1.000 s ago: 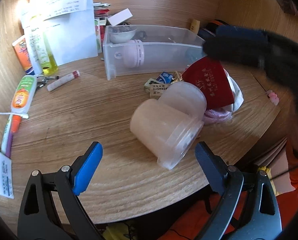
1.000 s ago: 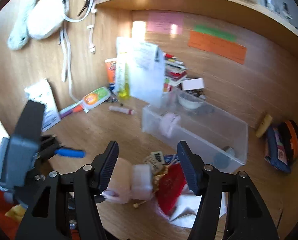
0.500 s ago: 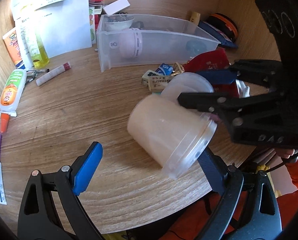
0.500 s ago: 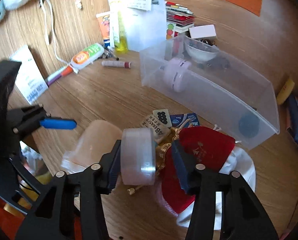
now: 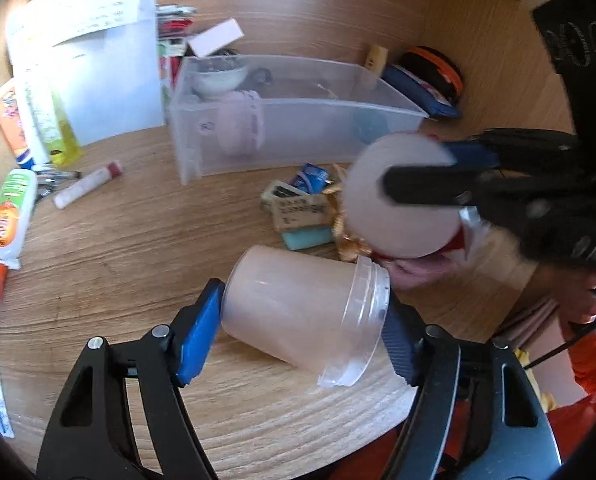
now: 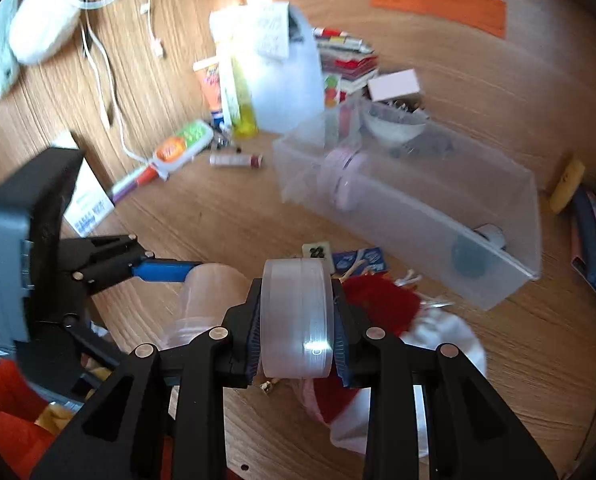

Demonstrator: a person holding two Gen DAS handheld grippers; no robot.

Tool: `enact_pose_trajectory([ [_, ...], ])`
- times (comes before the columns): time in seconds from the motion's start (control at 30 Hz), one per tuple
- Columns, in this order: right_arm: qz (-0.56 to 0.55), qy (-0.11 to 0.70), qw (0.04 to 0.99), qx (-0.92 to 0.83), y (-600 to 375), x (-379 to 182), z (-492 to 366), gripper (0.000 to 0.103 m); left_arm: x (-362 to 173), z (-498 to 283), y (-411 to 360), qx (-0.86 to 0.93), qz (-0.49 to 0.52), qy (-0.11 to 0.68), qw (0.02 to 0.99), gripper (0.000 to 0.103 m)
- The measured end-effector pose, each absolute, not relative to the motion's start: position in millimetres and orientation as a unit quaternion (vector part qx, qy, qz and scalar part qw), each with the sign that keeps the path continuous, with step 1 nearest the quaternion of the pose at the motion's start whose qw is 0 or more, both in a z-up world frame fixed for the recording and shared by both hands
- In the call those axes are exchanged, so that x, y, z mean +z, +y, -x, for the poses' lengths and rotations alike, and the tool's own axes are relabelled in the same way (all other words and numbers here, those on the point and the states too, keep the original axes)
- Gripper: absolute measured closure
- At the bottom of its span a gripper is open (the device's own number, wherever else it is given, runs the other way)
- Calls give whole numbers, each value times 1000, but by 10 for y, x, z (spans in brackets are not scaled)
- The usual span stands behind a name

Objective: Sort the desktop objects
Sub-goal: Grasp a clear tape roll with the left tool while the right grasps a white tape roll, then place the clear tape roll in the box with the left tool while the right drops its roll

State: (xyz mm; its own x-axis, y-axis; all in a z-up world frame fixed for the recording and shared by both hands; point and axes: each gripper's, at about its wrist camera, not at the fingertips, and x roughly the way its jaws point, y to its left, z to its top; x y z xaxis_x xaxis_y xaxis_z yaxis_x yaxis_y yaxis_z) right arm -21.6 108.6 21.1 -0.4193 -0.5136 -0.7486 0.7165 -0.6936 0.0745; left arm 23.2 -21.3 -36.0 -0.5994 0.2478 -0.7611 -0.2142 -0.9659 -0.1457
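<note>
A frosted, translucent jar [image 5: 298,312] lies on its side on the wooden desk [image 5: 138,248], clamped by the left gripper [image 5: 301,322]; the right gripper [image 6: 296,330] pinches its round lid [image 6: 298,316] just above a red pouch [image 6: 381,300].

Frosted translucent plastic jar [image 5: 298,312]: milky pink-white body, clear threaded rim.
Round frosted plastic lid [image 6: 298,316]: cloudy white, faint ridged edge.
Left gripper [image 5: 301,320]: black frame, blue fingers [image 5: 200,330].
Right gripper [image 6: 296,334]: black frame, dark blue ribbed fingers [image 6: 254,332].
Wooden counter [image 5: 138,240]: light oak, streaked grain.
Clear rectangular plastic bin [image 5: 298,120]: colourless, hazy.
Red fabric pouch [image 6: 381,300]: deep red.
Squeeze tube [image 5: 10,212]: white, green and orange print.
Paper strip on wall [image 6: 437,0]: orange.
Eraser block [image 5: 307,238]: teal.
</note>
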Motion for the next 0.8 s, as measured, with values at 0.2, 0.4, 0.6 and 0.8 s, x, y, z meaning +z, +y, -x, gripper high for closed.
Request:
enact_pose_trajectory([
  [0.2,-374,97,363,-848,1288,454,264,76,-253,-228,-331,899,426,-35,91,34],
  [0.4,-350,62,349,-867,1508,661,358,76,11,-172,-404,913,398,-56,68,35],
  [0.6,-339,39,330,-880,1658,764,512,76,422,-40,-430,932,349,-72,67,35],
  [0.8,-328,3,306,-894,1811,846,761,76,673,246,-399,939,330,-64,65,36],
])
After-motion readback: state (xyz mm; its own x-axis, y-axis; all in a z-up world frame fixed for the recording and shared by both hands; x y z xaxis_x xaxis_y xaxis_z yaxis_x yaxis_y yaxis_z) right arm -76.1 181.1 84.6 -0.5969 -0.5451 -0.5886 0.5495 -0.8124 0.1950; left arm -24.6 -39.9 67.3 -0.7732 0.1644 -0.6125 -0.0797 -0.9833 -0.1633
